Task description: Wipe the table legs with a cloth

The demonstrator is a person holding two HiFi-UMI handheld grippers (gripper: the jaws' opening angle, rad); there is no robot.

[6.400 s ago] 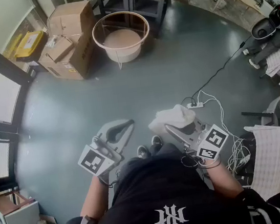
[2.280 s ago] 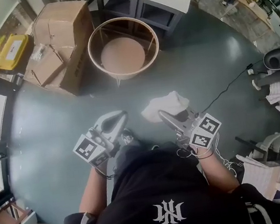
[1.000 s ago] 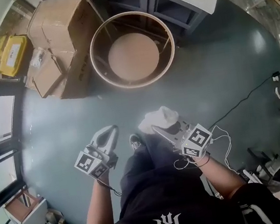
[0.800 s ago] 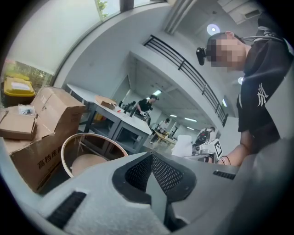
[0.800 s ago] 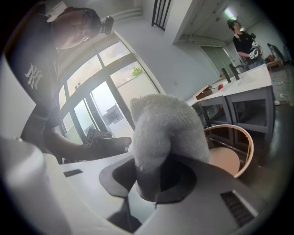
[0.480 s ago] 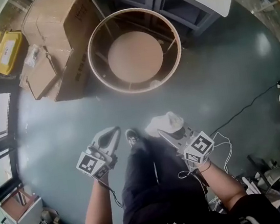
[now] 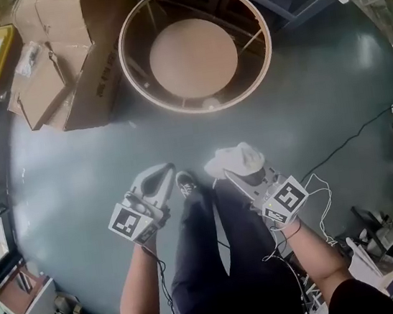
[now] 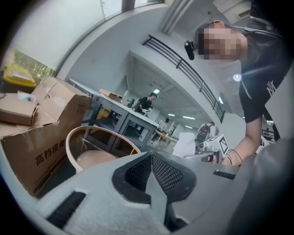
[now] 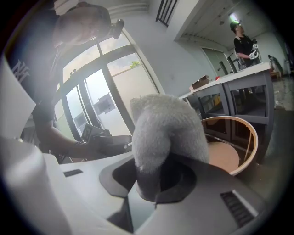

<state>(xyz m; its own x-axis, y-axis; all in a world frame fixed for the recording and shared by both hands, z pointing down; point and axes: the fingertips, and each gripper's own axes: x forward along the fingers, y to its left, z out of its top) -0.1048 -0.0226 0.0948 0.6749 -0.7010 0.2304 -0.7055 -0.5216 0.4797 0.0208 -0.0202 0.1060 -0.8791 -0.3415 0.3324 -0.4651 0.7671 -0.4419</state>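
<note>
Head view: my left tongs (image 7: 164,176) and right tongs (image 7: 234,177) hang over the grey floor (image 7: 75,170). They're well apart from the round wood-rimmed table (image 7: 122,58), which sits beside brown cardboard boxes (image 7: 62,77).
Left gripper view: tongs pressed together, nothing between them.
Right gripper view: tongs clamped on the fluffy white cloth (image 9: 165,133), table beyond.

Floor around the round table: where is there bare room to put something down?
Bare floor stretches between the round table, the cardboard boxes and the person's shoe; another open patch lies right of the table, above the black cable. Crowded: the lower right corner, with wires and clutter.
</note>
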